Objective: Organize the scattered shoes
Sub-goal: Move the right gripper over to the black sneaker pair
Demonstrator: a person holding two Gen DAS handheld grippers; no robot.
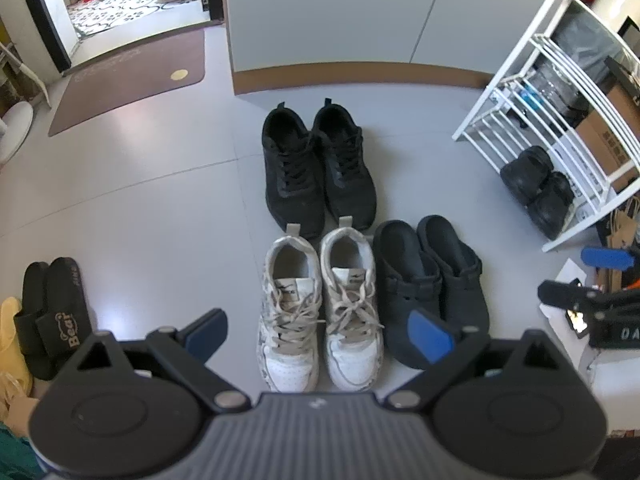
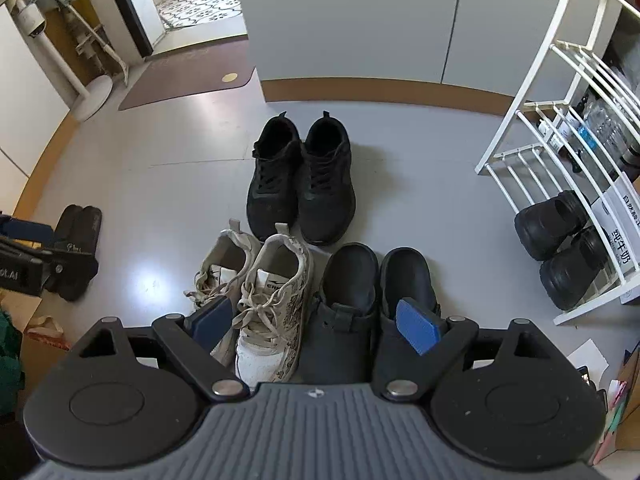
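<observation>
Hovering tongs (image 2: 318, 330) (open) over clogs (image 2: 376, 304)

A brown doormat with a yellow round spot (image 1: 132, 80) lies on the grey floor before the open doorway. A white pedestal fan (image 2: 36, 20) stands near the floor's far left edge.

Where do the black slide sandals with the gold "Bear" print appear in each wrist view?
Left wrist view: black slide sandals at the lower left edge, beside a yellow bag.
Right wrist view: black slide sandals at the middle left, partly behind the left gripper.
Shared landmark: the black sneakers at the centre.
</observation>
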